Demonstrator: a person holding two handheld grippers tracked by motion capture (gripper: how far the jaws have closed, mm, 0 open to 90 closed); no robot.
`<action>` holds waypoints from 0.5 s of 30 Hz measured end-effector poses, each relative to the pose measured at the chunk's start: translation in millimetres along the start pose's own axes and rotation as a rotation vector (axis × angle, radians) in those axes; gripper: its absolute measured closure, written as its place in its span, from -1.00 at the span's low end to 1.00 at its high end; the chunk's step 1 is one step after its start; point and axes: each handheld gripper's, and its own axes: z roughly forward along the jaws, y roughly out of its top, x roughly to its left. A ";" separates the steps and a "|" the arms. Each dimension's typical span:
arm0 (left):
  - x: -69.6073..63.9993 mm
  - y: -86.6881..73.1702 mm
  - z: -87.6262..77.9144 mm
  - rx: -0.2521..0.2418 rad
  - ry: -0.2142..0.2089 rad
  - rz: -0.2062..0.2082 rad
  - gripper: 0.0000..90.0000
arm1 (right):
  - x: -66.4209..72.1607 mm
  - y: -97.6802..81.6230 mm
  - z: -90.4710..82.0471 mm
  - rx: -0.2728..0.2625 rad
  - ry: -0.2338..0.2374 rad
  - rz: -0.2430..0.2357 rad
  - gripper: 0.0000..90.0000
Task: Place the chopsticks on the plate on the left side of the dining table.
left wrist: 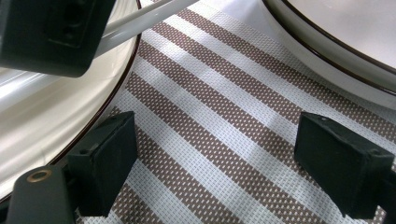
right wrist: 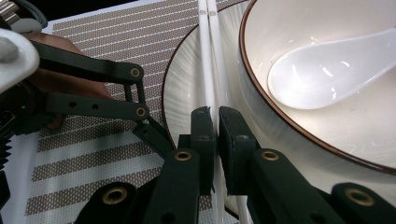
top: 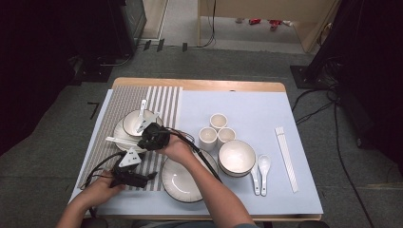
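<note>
A pair of white chopsticks (right wrist: 208, 70) lies across the rim of a small plate (right wrist: 184, 88) that carries a brown-rimmed bowl (right wrist: 308, 135) with a white spoon (right wrist: 322, 70) in it. My right gripper (right wrist: 215, 112) is shut on the chopsticks, its pads pressed to both sides. In the high view the right gripper (top: 145, 141) reaches left across to that plate (top: 119, 132) on the striped placemat (top: 121, 104). My left gripper (left wrist: 224, 163) stands open over bare placemat (left wrist: 224, 116), between the small plate (left wrist: 42, 121) and a larger plate (left wrist: 336, 51). It sits near the front left (top: 145, 172).
A large plate (top: 183, 179) lies at front centre on the blue mat (top: 247, 107). To its right are a bowl (top: 236, 156), three cups (top: 217, 121), two white spoons (top: 261, 171) and another chopstick pair (top: 286, 156). Cables trail over the placemat.
</note>
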 end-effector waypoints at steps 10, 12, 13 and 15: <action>0.0 0.0 -0.1 0.000 0.000 0.000 -0.70 | -0.6 -0.5 3.1 0.001 -0.009 0.000 0.88; 0.1 0.0 -0.1 0.001 0.001 0.001 -0.70 | -1.0 -0.2 2.5 -0.004 -0.009 -0.003 0.88; 0.0 0.0 -0.1 0.000 0.001 0.001 -0.70 | -1.1 -0.1 2.0 -0.005 -0.010 -0.001 0.87; 0.0 0.0 0.0 0.000 0.000 0.000 -0.70 | -1.4 0.0 0.6 -0.011 -0.007 0.008 0.85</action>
